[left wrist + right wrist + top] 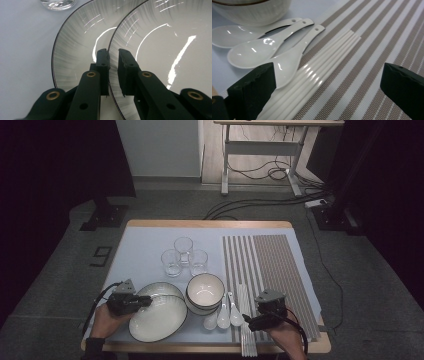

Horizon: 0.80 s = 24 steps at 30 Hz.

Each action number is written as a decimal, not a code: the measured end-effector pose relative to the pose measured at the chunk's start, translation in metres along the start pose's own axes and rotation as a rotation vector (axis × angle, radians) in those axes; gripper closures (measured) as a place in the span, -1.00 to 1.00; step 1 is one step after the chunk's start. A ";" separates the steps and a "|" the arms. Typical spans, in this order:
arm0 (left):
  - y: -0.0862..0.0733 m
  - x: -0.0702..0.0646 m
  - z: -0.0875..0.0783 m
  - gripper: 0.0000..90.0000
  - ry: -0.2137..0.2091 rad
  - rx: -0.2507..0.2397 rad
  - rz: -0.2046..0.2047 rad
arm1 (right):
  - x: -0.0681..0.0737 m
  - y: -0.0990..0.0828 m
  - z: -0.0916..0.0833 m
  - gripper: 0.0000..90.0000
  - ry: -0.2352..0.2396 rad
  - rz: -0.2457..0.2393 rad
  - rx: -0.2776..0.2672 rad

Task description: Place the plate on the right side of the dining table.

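**Left gripper pinches a plate rim while the right hangs open over the chopsticks**

The left gripper (148, 301) has its jaws nearly closed, and the left gripper view shows them clamped across the dark-edged rim of the top plate (160, 45), one jaw inside the rim and one outside. A second plate (75, 55) lies directly under it, offset so its rim shows just beyond the outer jaw. Farther ahead of the jaws stands a glass (58, 3), one of three glasses (184, 255) grouped beyond the plates.

The right gripper (248, 320) has its jaws spread wide and holds nothing. Between and just below them lies the bundle of white chopsticks (312, 75), running away from the gripper over the striped placemat (372, 50). Just to the side of the chopsticks rest three white spoons (262, 50), and past them a stack of bowls (205, 292).

The grip on the plate is thin: only the jaw tips bite a smooth, glazed edge. If the plate is lifted by that one point, I judge it could pivot and slip out, or drag the lower plate along and knock the bowls beside it. On the right, closing on the round, slick chopsticks could squeeze some out sideways, or catch the nearest spoon.
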<state>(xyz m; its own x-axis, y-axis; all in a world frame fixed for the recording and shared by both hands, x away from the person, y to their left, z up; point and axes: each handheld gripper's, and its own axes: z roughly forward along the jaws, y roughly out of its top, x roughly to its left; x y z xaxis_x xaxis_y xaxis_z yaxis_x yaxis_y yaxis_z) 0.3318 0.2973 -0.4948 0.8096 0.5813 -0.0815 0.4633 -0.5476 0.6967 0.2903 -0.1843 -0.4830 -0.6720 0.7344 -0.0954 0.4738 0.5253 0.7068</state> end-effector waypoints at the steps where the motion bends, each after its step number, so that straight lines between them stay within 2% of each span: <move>1: 0.000 0.000 0.000 0.76 0.000 -0.001 0.000 | 0.002 0.002 0.001 -1.00 0.010 -0.010 0.002; 6: 0.000 0.000 0.000 0.76 -0.003 -0.002 0.000 | 0.010 0.007 0.004 -1.00 0.024 -0.042 0.009; 11: 0.000 0.001 0.000 0.76 -0.005 -0.003 0.000 | 0.021 0.012 0.009 -1.00 -0.003 -0.105 0.032; 21: -0.001 0.001 0.000 0.75 -0.007 -0.003 0.001 | 0.036 0.024 0.012 -1.00 -0.038 -0.173 0.037; 22: -0.001 0.001 0.000 0.75 -0.007 -0.003 0.001 | 0.040 0.028 0.012 -1.00 -0.047 -0.195 0.034; 24: -0.001 0.001 0.000 0.75 -0.007 -0.003 0.001 | 0.044 0.031 0.012 -1.00 -0.059 -0.211 0.039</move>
<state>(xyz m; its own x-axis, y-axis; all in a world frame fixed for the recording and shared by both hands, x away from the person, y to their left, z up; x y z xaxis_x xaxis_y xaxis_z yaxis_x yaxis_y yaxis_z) 0.3323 0.2979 -0.4955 0.8129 0.5761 -0.0857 0.4612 -0.5468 0.6988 0.2821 -0.1306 -0.4738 -0.7246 0.6298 -0.2798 0.3486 0.6852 0.6396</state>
